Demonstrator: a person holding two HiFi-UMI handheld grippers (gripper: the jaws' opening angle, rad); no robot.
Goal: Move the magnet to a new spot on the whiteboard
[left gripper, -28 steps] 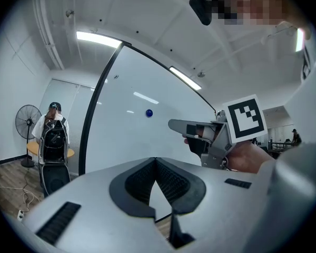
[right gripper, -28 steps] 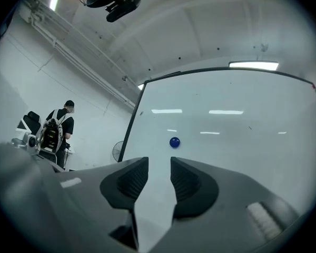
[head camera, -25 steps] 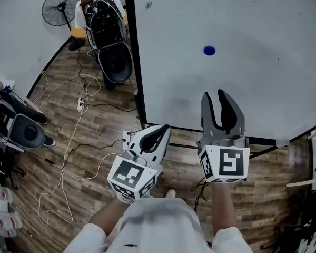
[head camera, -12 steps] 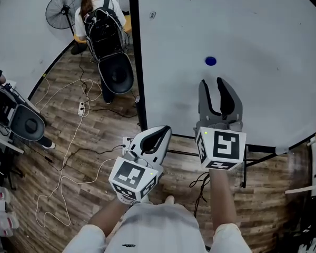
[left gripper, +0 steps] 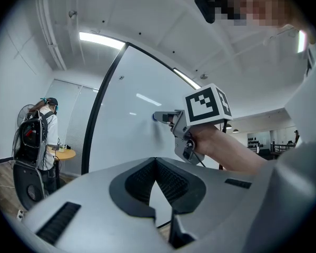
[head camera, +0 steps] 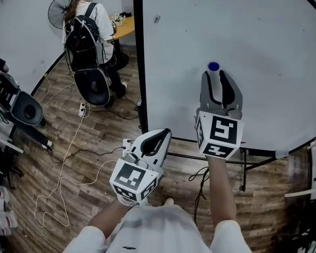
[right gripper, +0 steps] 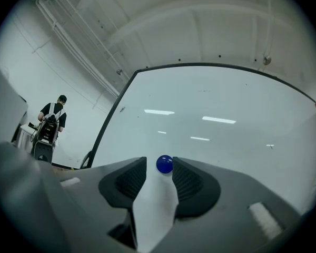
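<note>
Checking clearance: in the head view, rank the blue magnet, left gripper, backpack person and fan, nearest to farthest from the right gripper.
1. blue magnet, between the right gripper's tips; jaws just opened wider.
2. left gripper, lower left.
3. person with the backpack, upper left.
4. fan, behind that person.

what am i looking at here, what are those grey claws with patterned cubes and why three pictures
No robot: a person holds a gripper in each hand. One picture comes from a camera on their head, looking down; the other two from cameras riding on each gripper, looking along its jaws. The cubes are part of the grippers. Ahead stands a whiteboard with one blue magnet on it. The right gripper has just been opening its jaws; the magnet sits between their tips, not pinched. The left gripper is shut, empty, back from the board.
</note>
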